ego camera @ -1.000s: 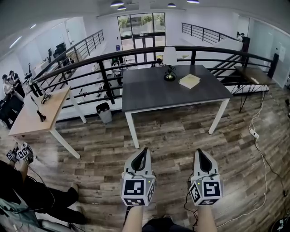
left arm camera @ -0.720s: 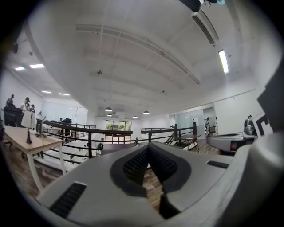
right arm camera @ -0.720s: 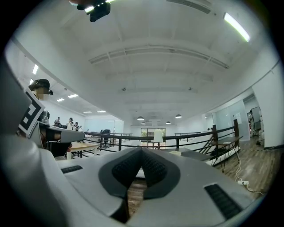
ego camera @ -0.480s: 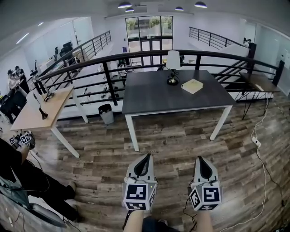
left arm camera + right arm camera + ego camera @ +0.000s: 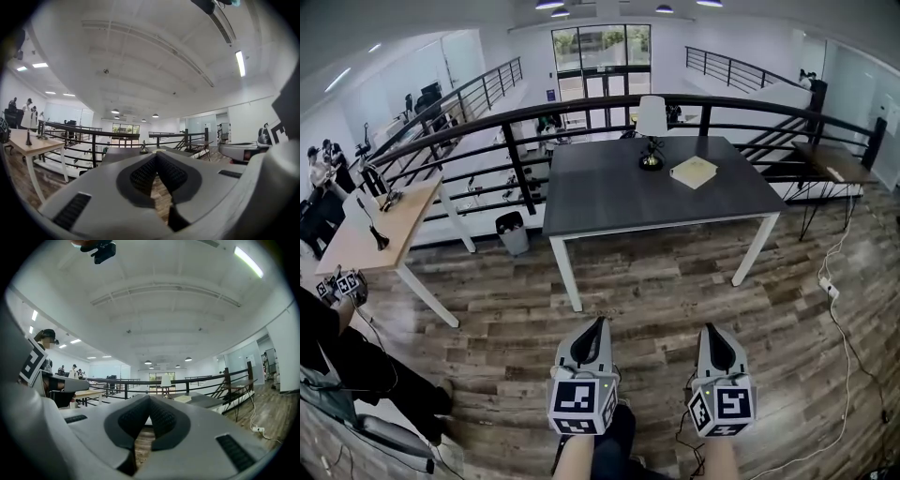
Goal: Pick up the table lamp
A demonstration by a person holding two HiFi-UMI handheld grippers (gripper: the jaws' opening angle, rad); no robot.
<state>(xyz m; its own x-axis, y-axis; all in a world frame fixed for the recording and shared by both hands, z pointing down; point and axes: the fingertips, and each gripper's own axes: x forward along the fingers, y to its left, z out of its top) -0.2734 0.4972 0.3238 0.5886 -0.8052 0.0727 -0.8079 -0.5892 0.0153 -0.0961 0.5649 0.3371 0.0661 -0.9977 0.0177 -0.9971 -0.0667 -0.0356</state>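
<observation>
Shows the approach stage: left gripper (image 5: 599, 322) and right gripper (image 5: 710, 329) both closed and empty, well short of dark table (image 5: 609, 192); table lamp (image 5: 652, 131) upright near its far edge. Calls next for walking closer, opening jaws.

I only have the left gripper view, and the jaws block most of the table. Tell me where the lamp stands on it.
Observer: The table lamp stands upright at the far edge of the dark table, near the middle of that edge.
Operator: Say what else is on that table.
Observer: Only a pale book, lying flat just right of the lamp and apart from its base.
Operator: Report the right gripper's jaws.
Observer: The right gripper is shut with nothing between its jaws. It is level with the left gripper, over the wood floor and short of the table.
</observation>
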